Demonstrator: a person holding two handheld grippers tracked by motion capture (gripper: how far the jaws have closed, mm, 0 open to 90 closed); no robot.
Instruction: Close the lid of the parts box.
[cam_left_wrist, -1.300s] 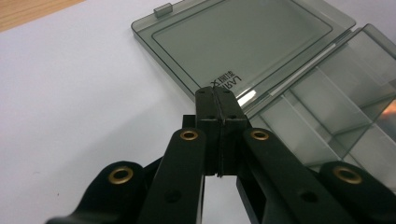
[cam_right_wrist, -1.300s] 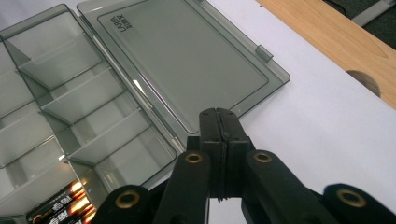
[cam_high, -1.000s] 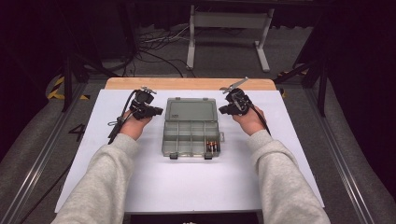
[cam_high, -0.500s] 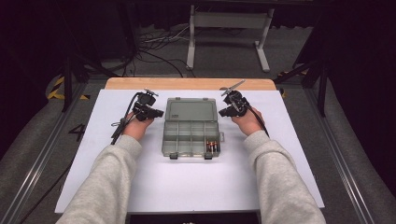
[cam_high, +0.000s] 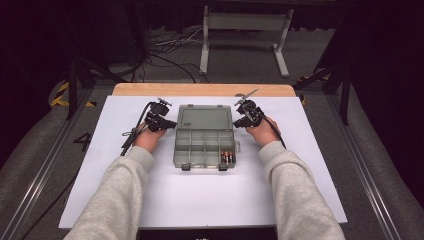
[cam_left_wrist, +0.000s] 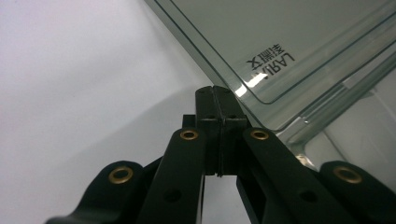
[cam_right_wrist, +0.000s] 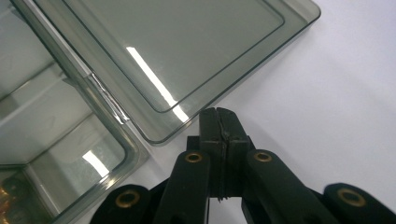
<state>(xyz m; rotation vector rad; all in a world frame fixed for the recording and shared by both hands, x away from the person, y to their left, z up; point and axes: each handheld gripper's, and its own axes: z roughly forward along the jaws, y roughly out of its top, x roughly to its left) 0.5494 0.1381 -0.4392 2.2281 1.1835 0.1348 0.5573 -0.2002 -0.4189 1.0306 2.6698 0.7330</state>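
A clear plastic organiser box (cam_high: 205, 135) lies open at the centre of the white table (cam_high: 300, 200), its lid (cam_high: 205, 117) folded back toward twelve o'clock. My left gripper (cam_high: 167, 123) at nine and right gripper (cam_high: 239, 122) at three flank the lid, jaws pressed together, empty. I judge it light, stiff and slippery; the lid's thin edges look best to grip.

Both forearms reach in from the near edge of the table (cam_high: 150, 210), grey sleeves angled slightly inward. The left hand (cam_high: 148, 137) grips the left tool (cam_high: 172, 123), jaws pressed flat together with nothing between them, tips pointing inward and low over the table. The right hand (cam_high: 262, 131) mirrors it: the right tool (cam_high: 236, 122) has its jaws fully closed and empty, aimed inward toward the left one.
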